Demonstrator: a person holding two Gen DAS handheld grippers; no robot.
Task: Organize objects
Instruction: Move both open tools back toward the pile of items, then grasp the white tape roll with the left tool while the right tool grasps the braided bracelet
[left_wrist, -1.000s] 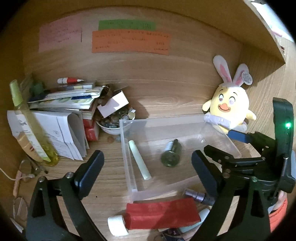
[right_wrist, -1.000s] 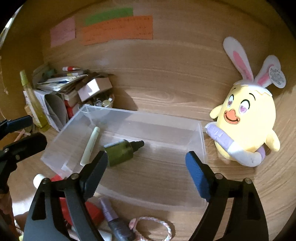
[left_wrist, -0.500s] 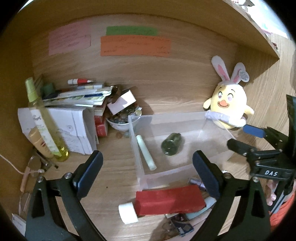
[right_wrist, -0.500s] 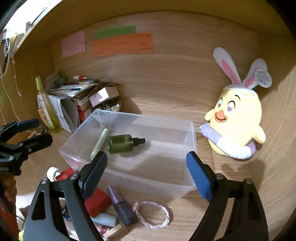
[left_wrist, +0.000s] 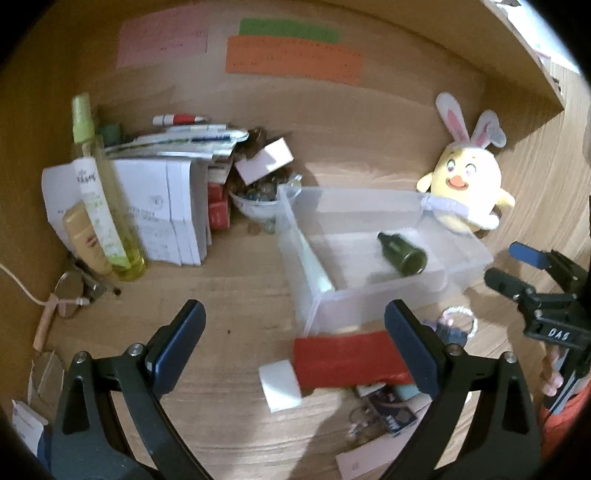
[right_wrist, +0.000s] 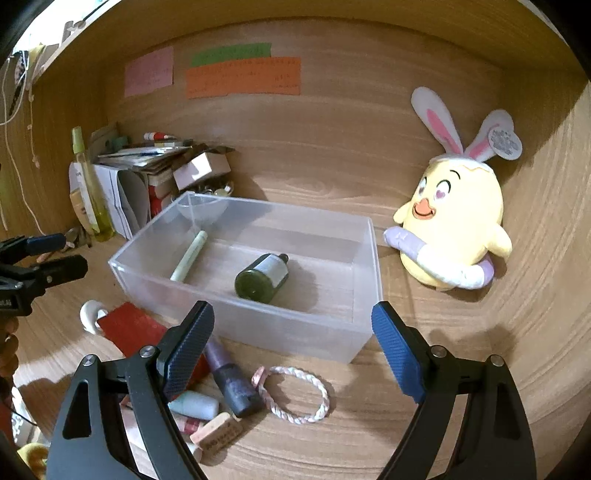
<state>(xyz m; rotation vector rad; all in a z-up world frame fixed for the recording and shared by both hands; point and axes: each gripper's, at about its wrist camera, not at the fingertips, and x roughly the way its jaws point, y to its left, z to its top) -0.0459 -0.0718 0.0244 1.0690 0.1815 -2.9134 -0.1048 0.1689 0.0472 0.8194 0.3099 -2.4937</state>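
Note:
A clear plastic bin (right_wrist: 364, 280) (left_wrist: 295, 236) stands on the wooden desk. Inside lie a dark green bottle (right_wrist: 262, 277) (left_wrist: 402, 253) and a pale green tube (right_wrist: 188, 254) (left_wrist: 314, 266). In front of the bin lie a red tube with a white cap (left_wrist: 351, 358) (right_wrist: 129, 328), a purple lipstick (right_wrist: 231, 380), a braided bracelet (right_wrist: 299, 393) and small cosmetics (right_wrist: 194, 404). My left gripper (left_wrist: 293, 339) is open and empty, above the red tube. My right gripper (right_wrist: 291, 343) is open and empty, before the bin's near wall, above the bracelet.
A yellow bunny-eared plush (right_wrist: 452, 229) (left_wrist: 465, 184) sits right of the bin. A stack of papers and boxes (left_wrist: 159, 199), a spray bottle (left_wrist: 99, 192) and a bowl of small items (left_wrist: 262, 199) crowd the back left. Glasses (left_wrist: 74, 288) lie at left.
Both grippers have pulled back and up from the bin, showing more of the desk. The green bottle has rolled inside the bin. Both stay open.

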